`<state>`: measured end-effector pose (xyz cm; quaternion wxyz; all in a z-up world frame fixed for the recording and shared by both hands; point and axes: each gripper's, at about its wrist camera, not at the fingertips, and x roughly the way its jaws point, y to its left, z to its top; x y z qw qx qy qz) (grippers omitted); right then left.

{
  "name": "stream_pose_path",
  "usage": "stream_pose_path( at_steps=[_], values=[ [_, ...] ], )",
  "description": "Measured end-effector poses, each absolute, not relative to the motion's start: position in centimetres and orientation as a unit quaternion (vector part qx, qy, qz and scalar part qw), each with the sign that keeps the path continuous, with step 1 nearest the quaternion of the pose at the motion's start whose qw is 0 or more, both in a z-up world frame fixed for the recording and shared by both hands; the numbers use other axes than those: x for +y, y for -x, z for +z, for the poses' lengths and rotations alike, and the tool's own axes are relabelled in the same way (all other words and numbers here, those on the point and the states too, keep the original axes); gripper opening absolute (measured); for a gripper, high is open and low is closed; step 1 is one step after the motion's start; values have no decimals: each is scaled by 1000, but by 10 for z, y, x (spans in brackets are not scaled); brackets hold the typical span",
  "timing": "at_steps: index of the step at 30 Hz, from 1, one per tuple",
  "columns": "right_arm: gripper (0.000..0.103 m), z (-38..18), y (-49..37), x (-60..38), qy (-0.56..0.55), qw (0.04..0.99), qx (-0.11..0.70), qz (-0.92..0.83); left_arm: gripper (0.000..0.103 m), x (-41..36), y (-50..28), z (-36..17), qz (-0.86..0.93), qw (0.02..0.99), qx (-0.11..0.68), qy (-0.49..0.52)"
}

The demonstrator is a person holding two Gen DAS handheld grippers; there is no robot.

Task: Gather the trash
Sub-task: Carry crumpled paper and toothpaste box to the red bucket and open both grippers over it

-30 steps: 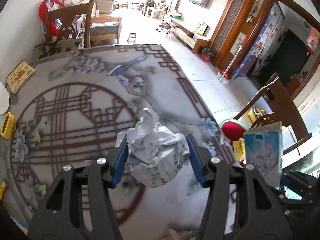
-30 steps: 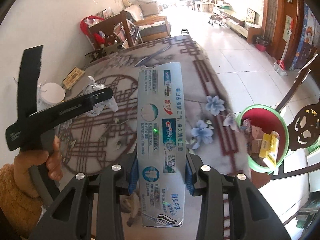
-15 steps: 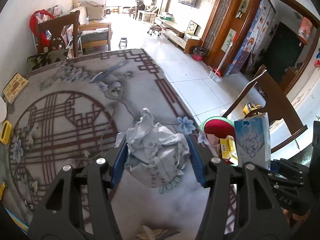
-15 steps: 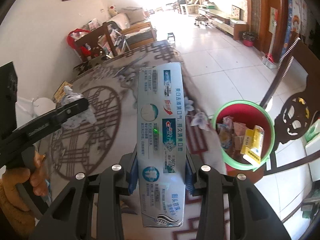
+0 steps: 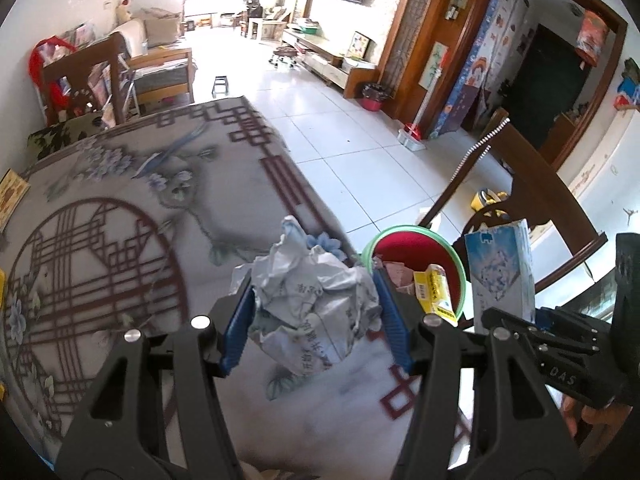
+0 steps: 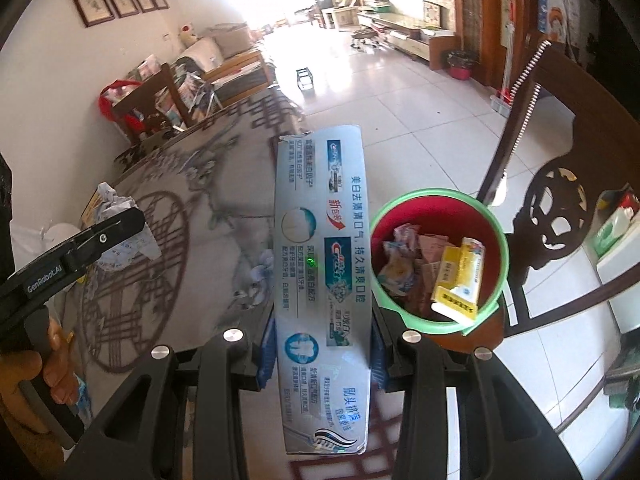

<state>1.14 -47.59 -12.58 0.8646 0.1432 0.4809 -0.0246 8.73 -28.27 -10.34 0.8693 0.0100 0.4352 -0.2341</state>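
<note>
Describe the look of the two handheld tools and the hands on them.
Both tools, left and right, have matte black angular frames with silver bolt heads and ribbed blue pads. The left's side reads GenRobot.AI; the right's shows white lettering "DAS". A bare hand grips the left's handle.

Chair back (image 6: pixel 560 184) just behind open bin (image 6: pixel 496 224)

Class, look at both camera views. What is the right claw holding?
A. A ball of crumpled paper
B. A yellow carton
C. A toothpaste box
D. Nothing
C: in the right wrist view the right claw is shut on the long toothpaste box; the crumpled paper sits in the left claw.
</note>
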Motion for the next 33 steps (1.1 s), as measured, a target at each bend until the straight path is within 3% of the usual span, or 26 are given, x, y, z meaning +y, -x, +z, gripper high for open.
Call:
stream_pose_path(
  at_steps=[33],
  values=[
    [36, -172, -54, -639, -215, 835, 492, -125, 56, -487, -151, -184, -343, 786, 500, -123]
  ],
)
